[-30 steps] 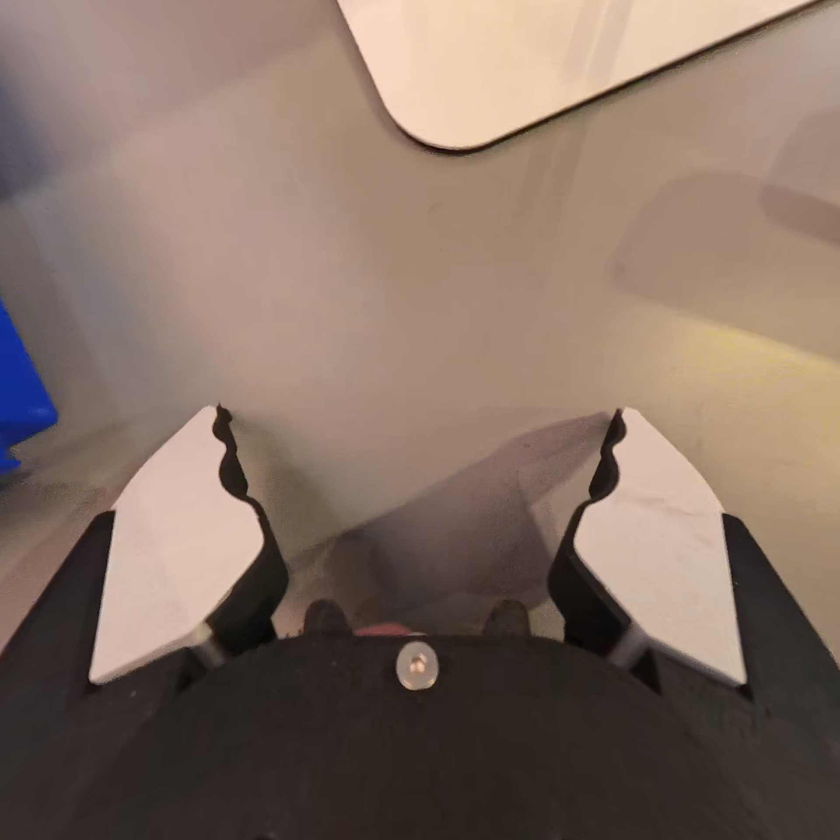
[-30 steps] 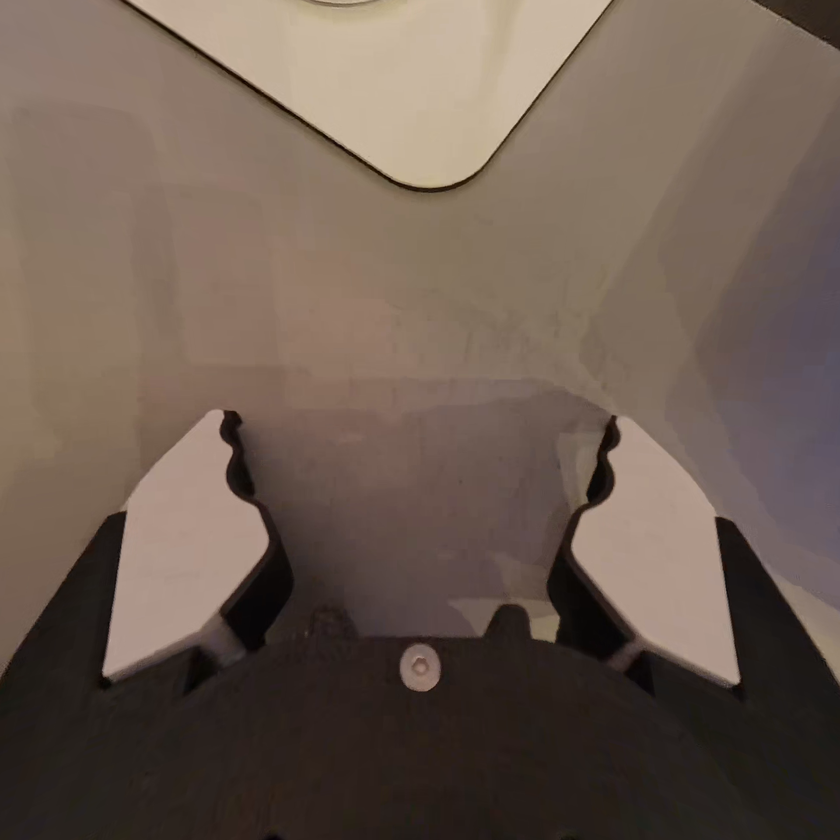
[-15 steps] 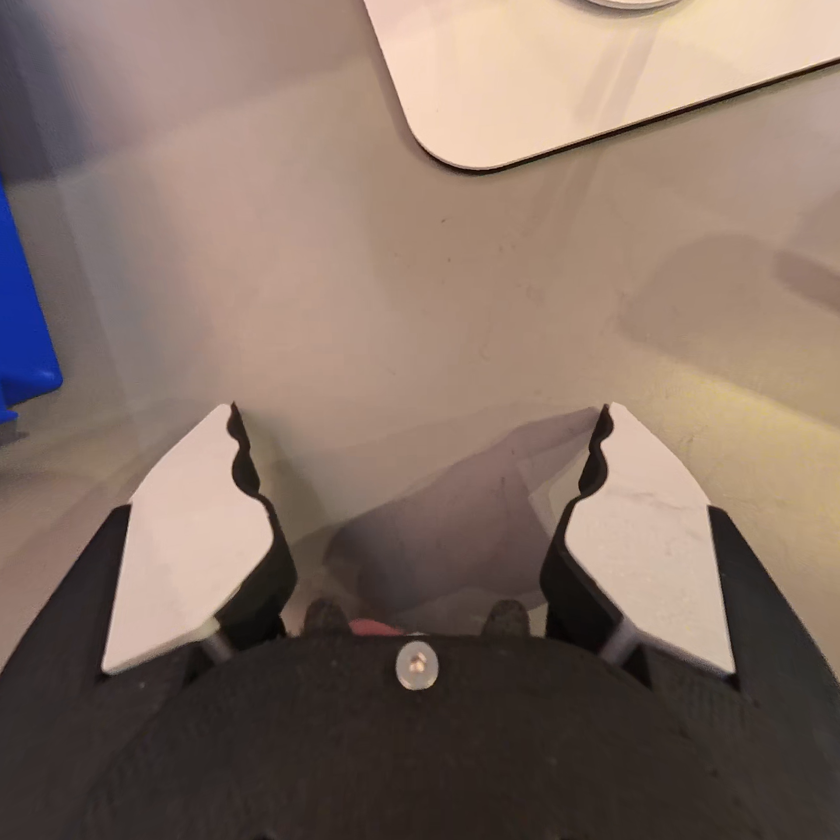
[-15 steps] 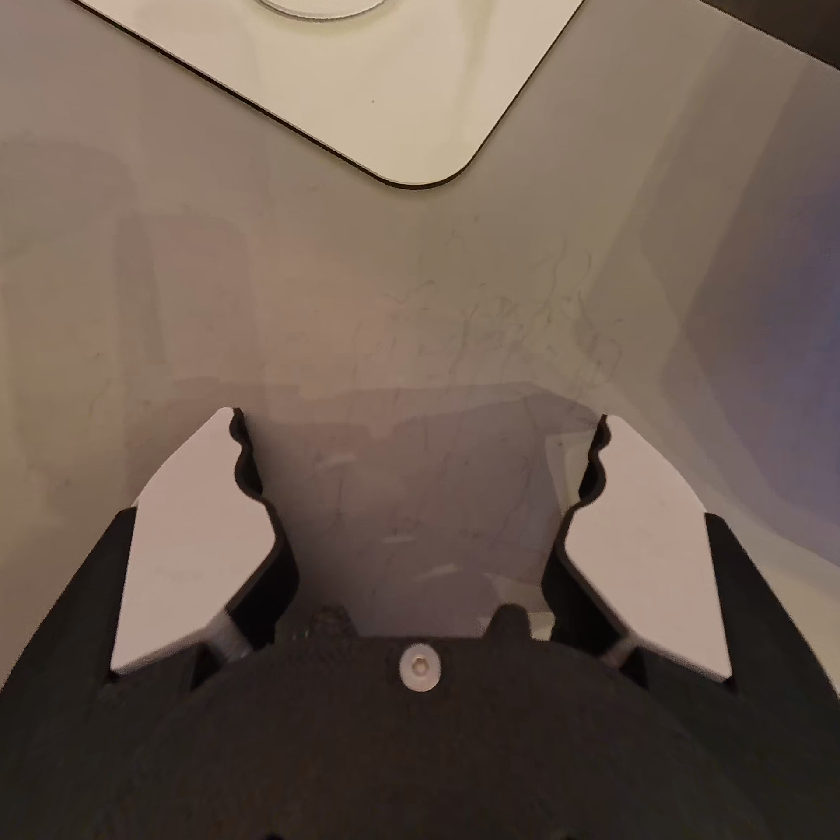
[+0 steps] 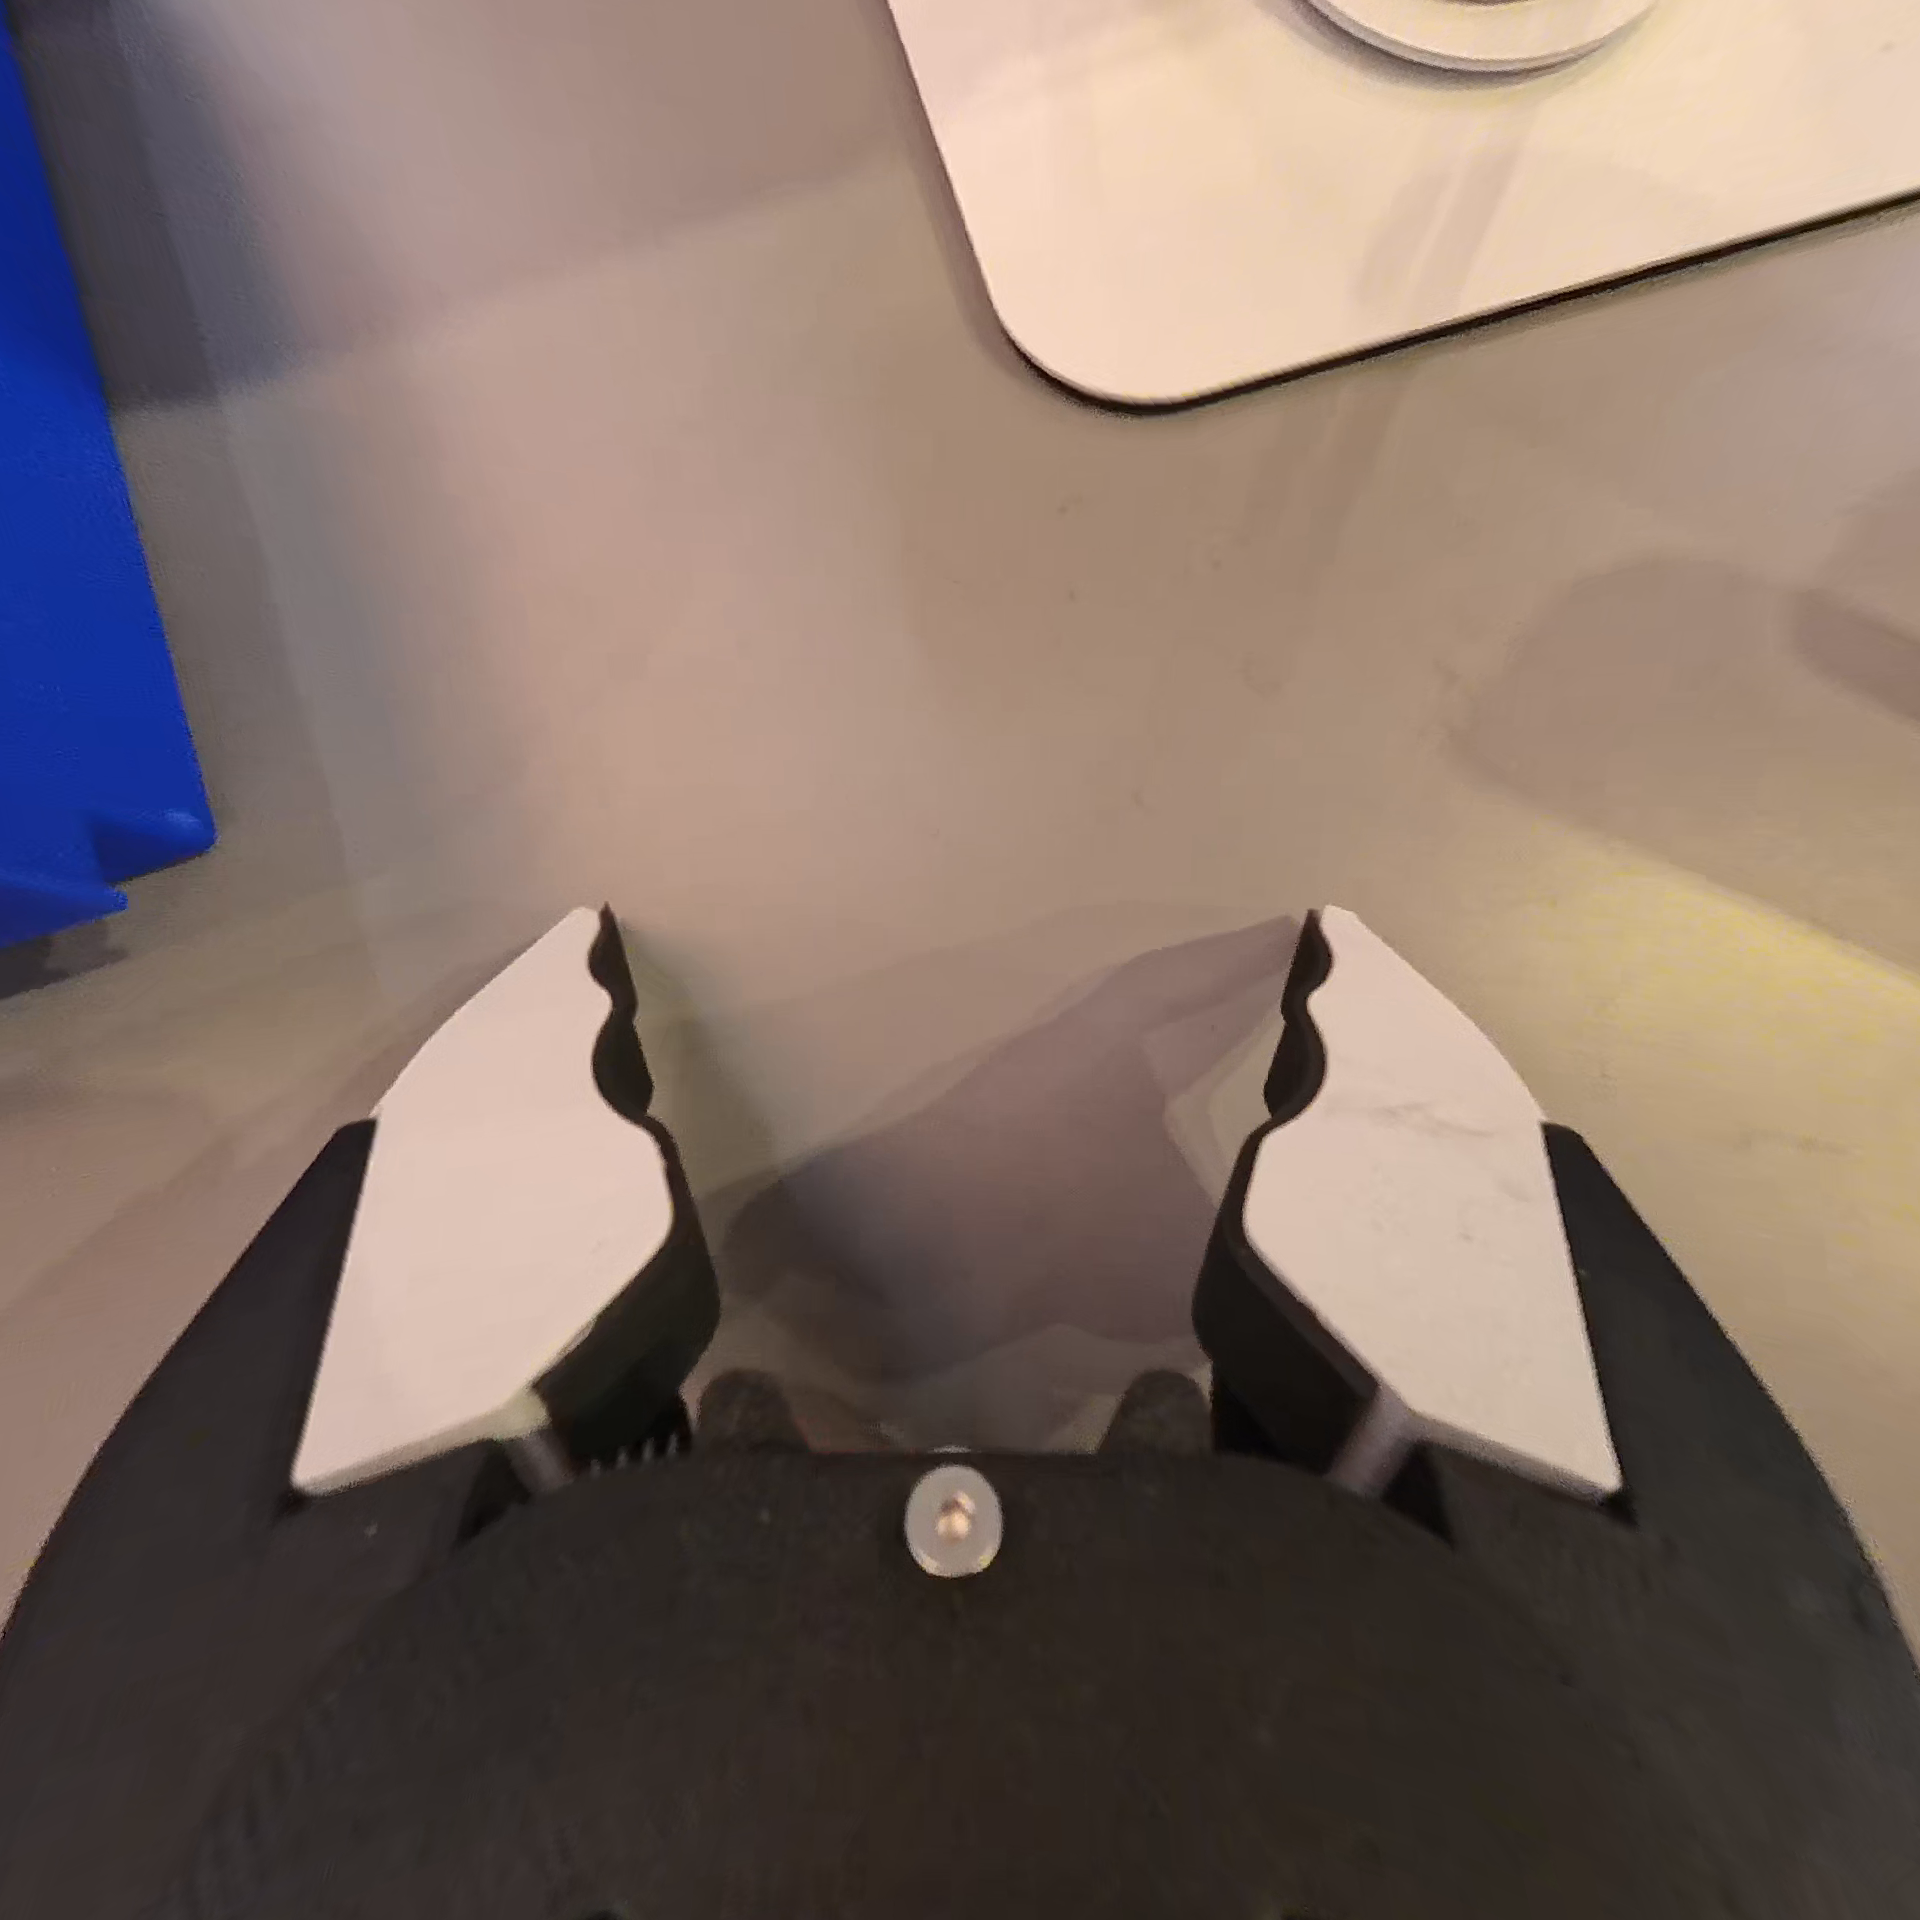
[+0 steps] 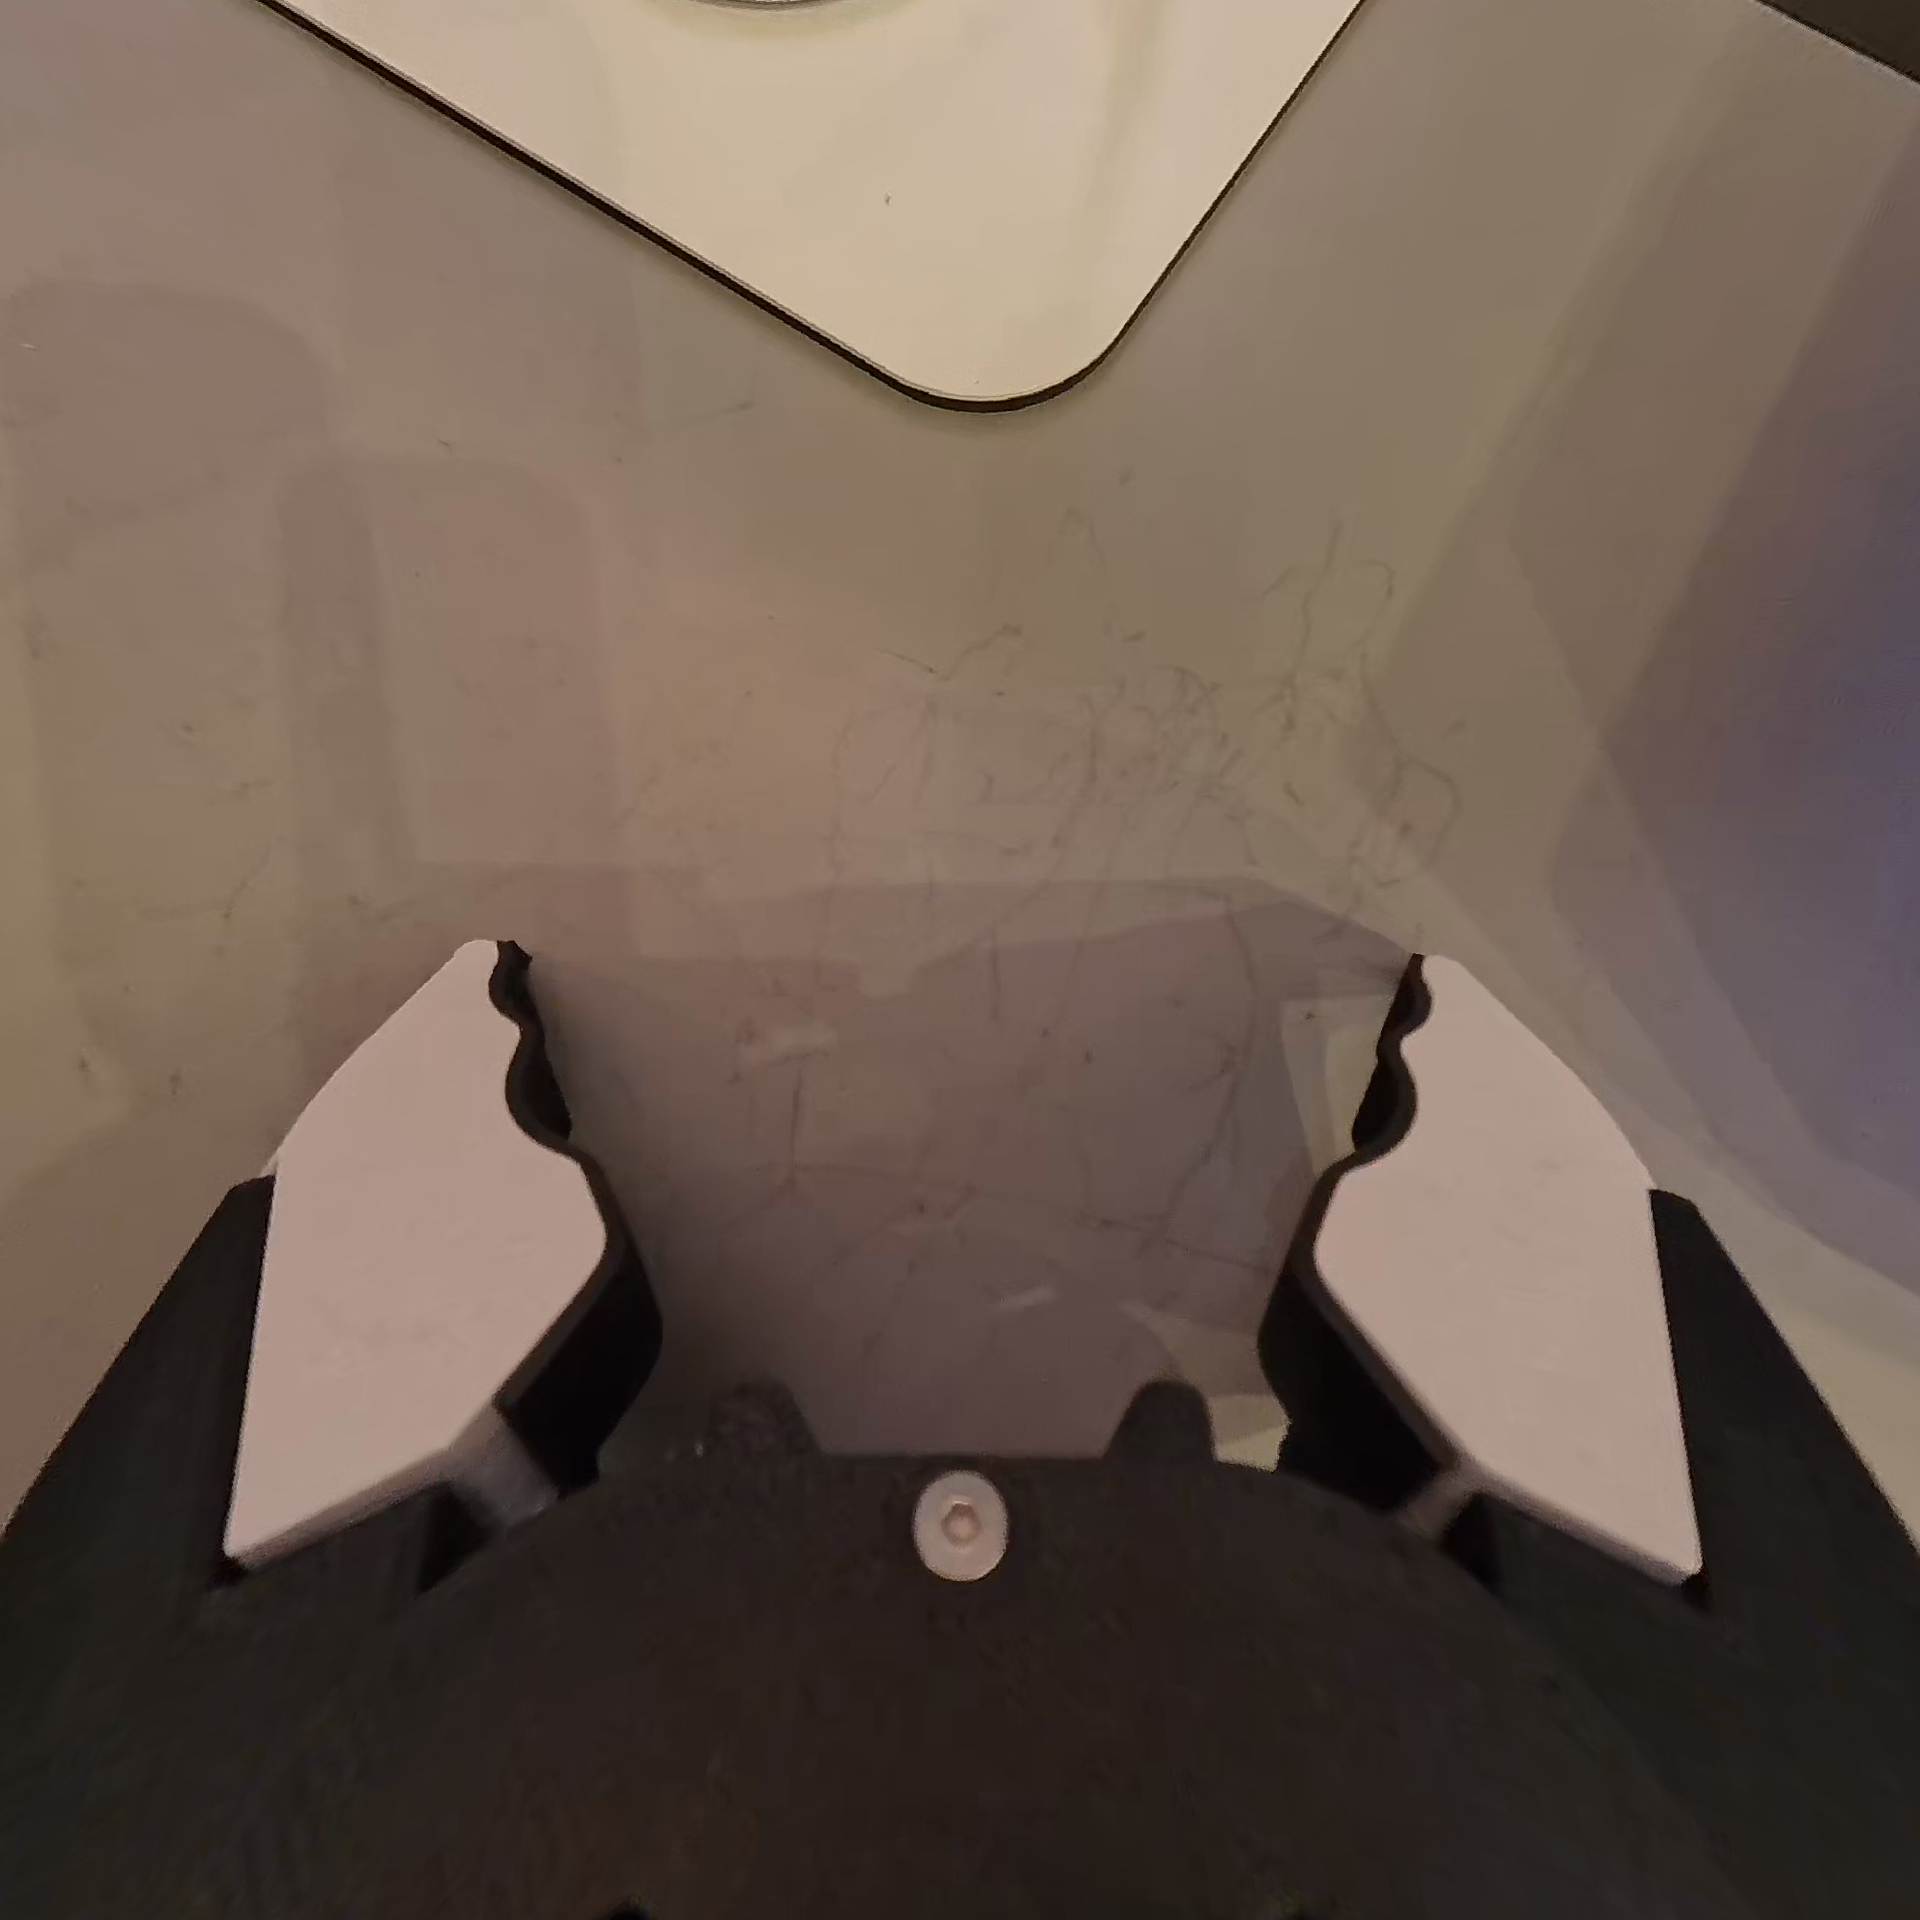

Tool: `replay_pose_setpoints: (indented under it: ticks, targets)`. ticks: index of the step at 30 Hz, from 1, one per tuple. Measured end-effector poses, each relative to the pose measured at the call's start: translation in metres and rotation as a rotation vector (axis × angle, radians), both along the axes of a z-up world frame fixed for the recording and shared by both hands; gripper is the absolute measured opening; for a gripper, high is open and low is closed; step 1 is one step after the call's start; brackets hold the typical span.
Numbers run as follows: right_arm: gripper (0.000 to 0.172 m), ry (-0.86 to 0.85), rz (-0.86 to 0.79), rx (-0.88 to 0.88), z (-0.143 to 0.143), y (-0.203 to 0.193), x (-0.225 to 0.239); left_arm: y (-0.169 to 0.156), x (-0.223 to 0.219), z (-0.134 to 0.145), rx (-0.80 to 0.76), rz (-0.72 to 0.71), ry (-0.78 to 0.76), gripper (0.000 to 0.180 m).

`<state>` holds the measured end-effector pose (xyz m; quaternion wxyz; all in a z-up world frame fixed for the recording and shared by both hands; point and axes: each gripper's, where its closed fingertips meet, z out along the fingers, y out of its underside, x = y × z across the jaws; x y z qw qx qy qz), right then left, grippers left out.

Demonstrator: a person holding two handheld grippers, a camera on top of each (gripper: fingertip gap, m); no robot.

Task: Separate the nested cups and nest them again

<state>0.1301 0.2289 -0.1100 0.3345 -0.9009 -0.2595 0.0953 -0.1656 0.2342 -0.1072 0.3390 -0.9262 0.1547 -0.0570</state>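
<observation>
Only a sliver of the cups (image 5: 1455, 36) shows: a white, round rim or base at the top edge of the left wrist view, standing on a cream mat (image 5: 1299, 208) with a rounded corner and a thin dark edge. Whether the cups sit nested or apart cannot be told from so little. In the right wrist view the same mat (image 6: 883, 187) reaches in from the top, and a faint curved edge of a pale round thing just breaks the frame above it.

Both grippers hang above bare grey tabletop (image 5: 935, 675), well short of the mat. The left gripper (image 5: 958, 920) has its white-faced fingers (image 5: 499, 1195) spread wide, nothing between them but table and their own shadow. The right gripper (image 6: 961, 951) is likewise wide apart, a little wider than the left, its fingers (image 6: 416, 1247) framing only table; fine dark scratches or hairs (image 6: 1195, 727) mark the surface ahead of it.

At the far left of the left wrist view stands a bright blue bin or box (image 5: 73, 520), partly cut off by the frame.
</observation>
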Motion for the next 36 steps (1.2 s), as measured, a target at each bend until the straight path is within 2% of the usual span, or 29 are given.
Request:
replay_pose_setpoints:
  ticks: [3, 24, 32, 34, 36]
  targets:
    - [0.147, -0.001, 0.000, 0.001, 0.000, 0.000, 0.000, -0.004, 0.001, 0.002, 0.009, -0.067, -0.006, 0.107]
    - [0.145, -0.002, -0.006, 0.004, 0.001, 0.000, 0.002, -0.004, 0.004, 0.001, 0.008, -0.070, -0.005, 0.109]
    - [0.145, -0.002, -0.007, 0.004, 0.000, 0.000, 0.002, 0.004, 0.003, -0.001, -0.003, -0.038, 0.009, 0.122]
    - [0.145, -0.002, -0.007, 0.004, 0.000, 0.001, 0.003, 0.007, -0.008, -0.002, -0.014, 0.044, 0.037, 0.146]
    - [0.145, -0.003, -0.007, 0.005, 0.000, 0.001, 0.003, 0.004, -0.009, -0.005, -0.043, 0.051, 0.013, 0.146]
